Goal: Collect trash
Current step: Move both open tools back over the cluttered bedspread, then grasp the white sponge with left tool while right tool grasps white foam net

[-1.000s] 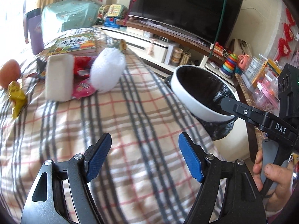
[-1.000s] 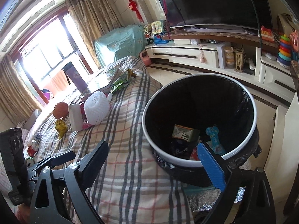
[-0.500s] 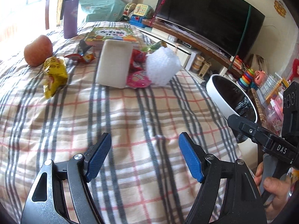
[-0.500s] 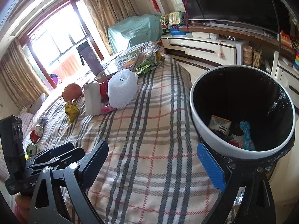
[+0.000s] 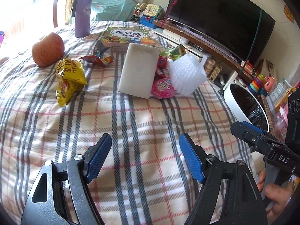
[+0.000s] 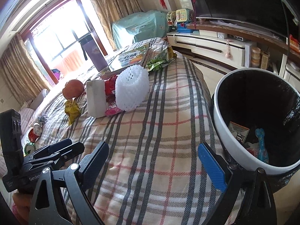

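Observation:
Trash lies on a plaid blanket (image 5: pixel 131 131): a yellow snack wrapper (image 5: pixel 69 78), a white foam block (image 5: pixel 137 73), a white foam net (image 5: pixel 185 75), pink wrappers (image 5: pixel 162 89) and a torn red wrapper (image 5: pixel 97 57). A white bin with a black liner (image 6: pixel 256 120) stands at the bed's right edge and holds several scraps. My left gripper (image 5: pixel 145 158) is open and empty above the blanket, short of the trash. My right gripper (image 6: pixel 157 161) is open and empty, beside the bin.
An apple (image 5: pixel 47 49), a purple flask (image 5: pixel 82 13) and a picture book (image 5: pixel 127 36) sit behind the trash. A green packet (image 6: pixel 161 59) lies by the book. A TV stand with toys (image 6: pixel 215 41) runs along the far wall.
The left gripper has swung left from the bin toward the trash pile. The right gripper has drawn back from over the bin; the bin now sits to its right. Both stay open.

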A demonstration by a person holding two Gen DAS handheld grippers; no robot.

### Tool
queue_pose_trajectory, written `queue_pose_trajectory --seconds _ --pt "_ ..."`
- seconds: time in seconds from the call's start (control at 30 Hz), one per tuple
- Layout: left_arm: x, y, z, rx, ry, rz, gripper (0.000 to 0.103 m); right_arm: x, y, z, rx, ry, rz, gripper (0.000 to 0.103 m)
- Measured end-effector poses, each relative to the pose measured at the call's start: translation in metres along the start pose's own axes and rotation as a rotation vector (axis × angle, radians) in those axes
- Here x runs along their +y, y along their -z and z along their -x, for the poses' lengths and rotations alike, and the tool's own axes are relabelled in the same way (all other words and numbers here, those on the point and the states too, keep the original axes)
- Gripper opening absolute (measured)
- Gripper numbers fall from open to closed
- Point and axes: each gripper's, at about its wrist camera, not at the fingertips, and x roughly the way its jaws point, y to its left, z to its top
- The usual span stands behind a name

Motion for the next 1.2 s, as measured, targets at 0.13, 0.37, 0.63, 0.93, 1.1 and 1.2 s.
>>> queue_pose_trajectory --seconds 0.13,0.37,0.63,0.93,1.1,1.2 --pt "0.003 -0.007 -0.004 0.001 -0.012 -0.003 0.077 0.004 -0.006 -0.007 -0.003 0.002 0.011 0.097" --pt "0.007 -0.029 -0.013 -0.010 -0.038 -0.032 0.077 0.008 -0.023 -0.022 -0.022 0.001 0.016 0.093" --pt "0.013 -0.056 -0.034 -0.033 -0.043 -0.036 0.077 0.025 -0.046 -0.051 0.001 -0.018 0.069 0.082" --pt "0.006 -0.065 -0.052 -0.008 0.009 -0.069 0.047 0.018 -0.056 -0.078 0.021 -0.036 0.017 0.027" --pt "-0.002 -0.059 -0.044 -0.029 0.008 -0.102 0.045 0.017 -0.051 -0.057 -0.024 -0.030 0.037 0.021" --pt "-0.004 -0.054 -0.036 -0.031 0.023 -0.094 0.045 0.013 -0.046 -0.043 -0.034 -0.035 0.039 0.021"
